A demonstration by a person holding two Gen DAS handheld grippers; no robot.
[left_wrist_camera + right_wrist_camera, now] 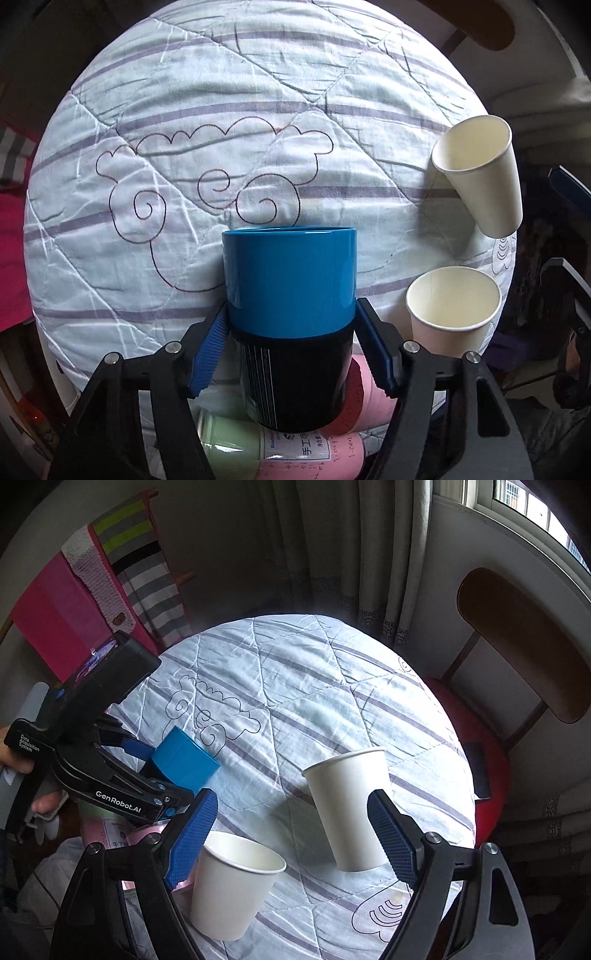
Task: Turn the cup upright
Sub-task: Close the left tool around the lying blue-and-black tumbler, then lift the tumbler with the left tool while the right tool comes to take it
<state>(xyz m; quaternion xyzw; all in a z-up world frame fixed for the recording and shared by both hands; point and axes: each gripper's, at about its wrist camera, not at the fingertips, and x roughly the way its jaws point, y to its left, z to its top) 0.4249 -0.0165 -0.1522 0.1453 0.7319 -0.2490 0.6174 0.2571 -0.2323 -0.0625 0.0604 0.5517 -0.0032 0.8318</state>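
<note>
My left gripper (291, 325) has its fingers (208, 354) closed on the blue and black cup (291, 295), pads pressing its sides about where the blue band meets the black, and I judge I am carrying it tipped over, mouth pointing away from me toward twelve o'clock, above the near edge of the quilt-covered bench (184, 110). The wall looks glossy and the pads catch only a narrow belt of it, so turning it upright could let it twist or slip out; directly under it at six o'clock lie pink and green bottles (240, 446) that it would hit. My right gripper (291, 842) hangs with its fingers (192, 834) spread wide and holding nothing; in its view one paper cup (232, 886) stands just by the left pad at seven o'clock and a second paper cup (351, 808) stands between the pads, nearer the right one, and I cannot tell whether either is touched. Both look light, so a small drift of that hand would topple them. From the left camera the near paper cup sits at four o'clock, close to my right finger, and swinging the blue cup round could clip it. Farther off at two o'clock the other leans only through lens distortion, I think
</note>
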